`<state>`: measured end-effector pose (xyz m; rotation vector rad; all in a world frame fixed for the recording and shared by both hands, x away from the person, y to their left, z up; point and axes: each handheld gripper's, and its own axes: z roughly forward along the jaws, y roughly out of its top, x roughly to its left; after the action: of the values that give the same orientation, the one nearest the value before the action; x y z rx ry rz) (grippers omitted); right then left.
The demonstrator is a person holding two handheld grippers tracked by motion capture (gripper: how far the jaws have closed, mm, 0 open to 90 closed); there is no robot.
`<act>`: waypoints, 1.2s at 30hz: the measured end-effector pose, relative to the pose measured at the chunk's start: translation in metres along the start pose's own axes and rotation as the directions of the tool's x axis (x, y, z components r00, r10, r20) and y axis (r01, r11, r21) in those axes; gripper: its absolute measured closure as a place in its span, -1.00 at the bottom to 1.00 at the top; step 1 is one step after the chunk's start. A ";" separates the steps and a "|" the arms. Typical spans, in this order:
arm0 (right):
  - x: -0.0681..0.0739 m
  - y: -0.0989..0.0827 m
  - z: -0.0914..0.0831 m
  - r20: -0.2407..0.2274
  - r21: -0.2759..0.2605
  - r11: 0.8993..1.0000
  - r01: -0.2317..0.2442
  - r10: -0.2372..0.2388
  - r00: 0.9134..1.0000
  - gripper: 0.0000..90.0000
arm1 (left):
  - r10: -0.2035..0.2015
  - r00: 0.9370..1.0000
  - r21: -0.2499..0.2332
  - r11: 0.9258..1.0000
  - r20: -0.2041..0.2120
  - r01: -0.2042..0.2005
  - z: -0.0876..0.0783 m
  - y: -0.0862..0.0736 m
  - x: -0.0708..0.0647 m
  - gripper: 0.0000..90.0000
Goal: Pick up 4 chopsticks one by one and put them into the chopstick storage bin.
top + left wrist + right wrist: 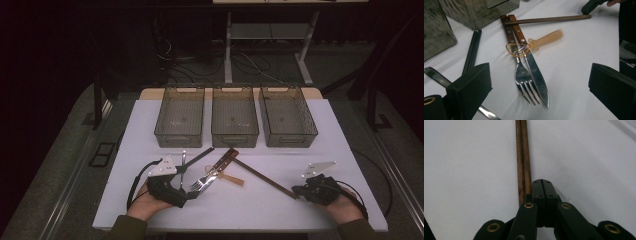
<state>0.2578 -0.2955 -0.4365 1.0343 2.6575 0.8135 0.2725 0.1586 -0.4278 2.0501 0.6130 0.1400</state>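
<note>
The wooden chopsticks [523, 157], a dark brown pair lying flat and side by side, sat on the white table [150, 130] at the right gripper [542, 181]. That gripper's black jaws were pressed flat together with nothing between them, tips just beside the near end of the sticks; couldn't tell if they actually touched. From the high view the pair ran diagonally from the right gripper [295, 190] up toward the middle of the table, far end lying over the wooden handles of a fork [522, 75] and a serrated steak knife [534, 70].

Those two had riveted brown handles and shiny steel ends, lying parallel and touching. A translucent amber plastic spoon [544, 38] lay across them, its thin clear bowl on top of the metal necks. Black chopsticks [472, 50] lay off to the side.

The left gripper [540, 82] had its chunky matte jaws spread wide, fork and knife tips on the table between them, not pinched.

Three smoky, see-through plastic bins [235, 122] stood in a row at the far edge.
</note>
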 end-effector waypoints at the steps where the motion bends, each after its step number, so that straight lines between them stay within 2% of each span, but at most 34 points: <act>1: 0.000 0.000 0.000 0.001 0.001 1.000 -0.001 0.001 1.000 0.99 | -0.001 1.000 0.000 1.000 0.001 0.001 0.000 0.000 0.000 -0.92; 6: -0.001 -0.001 -0.002 0.001 -0.012 1.000 -0.006 0.006 1.000 0.95 | 0.001 1.000 -0.005 1.000 0.000 -0.001 0.000 0.000 0.000 -0.92; 11: -0.006 -0.001 -0.008 -0.018 -0.088 0.995 -0.039 0.037 0.999 0.62 | 0.005 1.000 -0.005 1.000 0.001 -0.005 0.000 0.001 -0.001 -0.92; 14: -0.008 0.001 -0.010 -0.041 -0.136 0.989 -0.055 0.049 0.998 0.45 | 0.006 1.000 -0.003 1.000 0.002 -0.006 0.001 0.001 -0.001 -0.92; 19: -0.010 0.005 -0.009 -0.059 -0.171 0.982 -0.077 0.068 0.996 0.33 | 0.013 1.000 0.004 1.000 0.003 -0.013 0.002 0.001 -0.002 -0.92; 22: -0.010 0.012 -0.005 -0.083 -0.190 0.978 -0.082 0.068 0.994 0.31 | 0.011 1.000 0.002 1.000 0.004 -0.011 0.002 0.001 -0.001 -0.92; 29: -0.011 0.028 0.001 -0.109 -0.236 0.969 -0.079 0.054 0.993 0.34 | 0.006 1.000 0.002 1.000 0.005 -0.006 0.003 0.001 -0.001 -0.92; 32: -0.012 0.033 0.004 -0.116 -0.236 0.969 -0.077 0.051 0.992 0.39 | 0.006 1.000 0.000 1.000 0.005 -0.006 0.004 0.001 -0.002 -0.92; 36: -0.011 0.042 0.013 -0.116 -0.220 0.974 -0.043 0.017 0.993 0.53 | 0.004 1.000 0.004 1.000 0.005 -0.004 0.004 0.001 -0.001 -0.92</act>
<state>0.2945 -0.2720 -0.4249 1.0008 2.5693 1.1787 0.2727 0.1548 -0.4290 2.0547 0.6059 0.1361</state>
